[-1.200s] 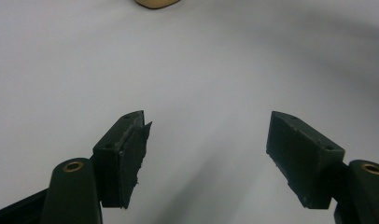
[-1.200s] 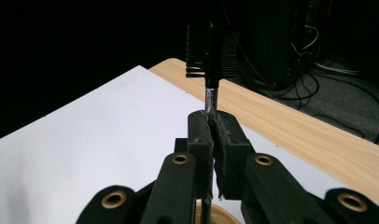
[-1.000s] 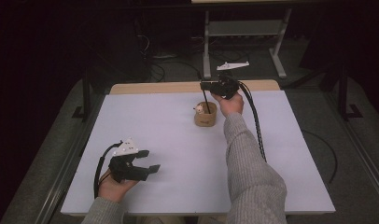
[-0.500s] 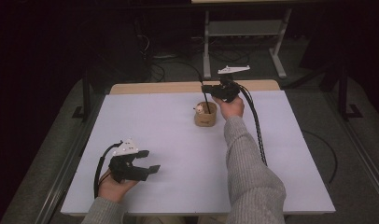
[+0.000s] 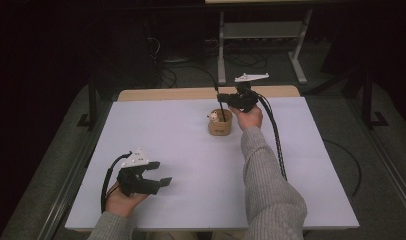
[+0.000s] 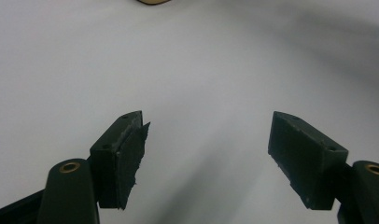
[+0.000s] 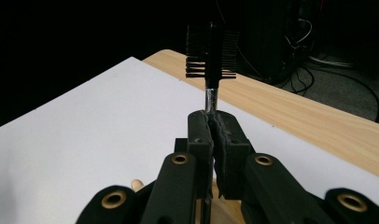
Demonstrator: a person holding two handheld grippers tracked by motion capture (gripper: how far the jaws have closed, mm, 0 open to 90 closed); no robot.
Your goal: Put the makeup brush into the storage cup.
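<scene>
My right gripper (image 5: pixel 225 98) is at the far middle of the table, shut on the thin handle of a small black comb-brush (image 7: pixel 211 51). In the right gripper view its bristled head sticks up beyond the closed pads. From above, the tool (image 5: pixel 220 107) slants down into a round wooden cup (image 5: pixel 219 126) right beneath the gripper. A small pale item (image 5: pixel 212 116) rests in the cup. My left gripper (image 5: pixel 159 173) lies low near the front left of the table. Its jaws stand open with bare white tabletop between the pads (image 6: pixel 129 154).
A white sheet (image 5: pixel 181 150) covers the table, and a bare wooden strip (image 5: pixel 166 93) runs along the far edge. Beyond it, on the dark floor, are cables and a metal stand (image 5: pixel 261 35). The right gripper's cable (image 5: pixel 276 140) trails over the right side of the table.
</scene>
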